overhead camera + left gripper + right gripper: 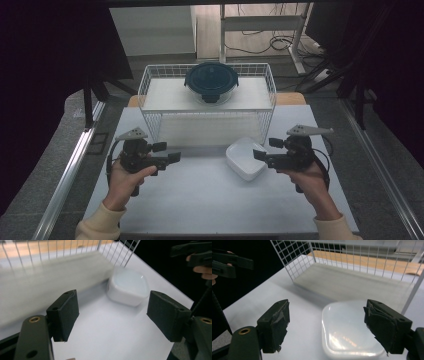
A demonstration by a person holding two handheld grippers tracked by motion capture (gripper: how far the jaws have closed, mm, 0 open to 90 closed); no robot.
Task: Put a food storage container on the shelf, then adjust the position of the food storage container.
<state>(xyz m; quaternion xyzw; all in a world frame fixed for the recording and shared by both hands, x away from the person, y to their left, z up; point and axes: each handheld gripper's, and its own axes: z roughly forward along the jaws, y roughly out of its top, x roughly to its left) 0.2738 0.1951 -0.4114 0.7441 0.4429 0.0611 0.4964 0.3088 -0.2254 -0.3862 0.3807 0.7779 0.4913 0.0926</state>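
Black pads, right tool (325, 327): two blocky jaws faced with frayed, rough-edged rubber, spread wide with nothing pinched; the white dish lies on the worktop between and beyond them, not touched
Black pads, left tool (112, 315): flat rectangular jaw faces, smoother, brass-ringed screw holes in the matte arms behind them; spread apart, empty
Grip: each tool sits in a hand, cream sleeves at the wrists, a grey three-cornered plate on top; in the high view the left tool (167, 152) and the right tool (265, 149) point inward at each other across the dish
Dish (245, 158): white, glossy, shallow, square with rounded corners; it rests on the worktop just in front of the basket's right front corner, close beside the right tool and well apart from the left one
Worktop (200, 200): smooth pale sheet, matte
Basket (150, 85): white wire grid, rectangular, open at the top, with a flat pale board as its floor
Container (211, 81): round, clear-walled, under a dark blue-green lid with side clips; it stands inside the basket near the back
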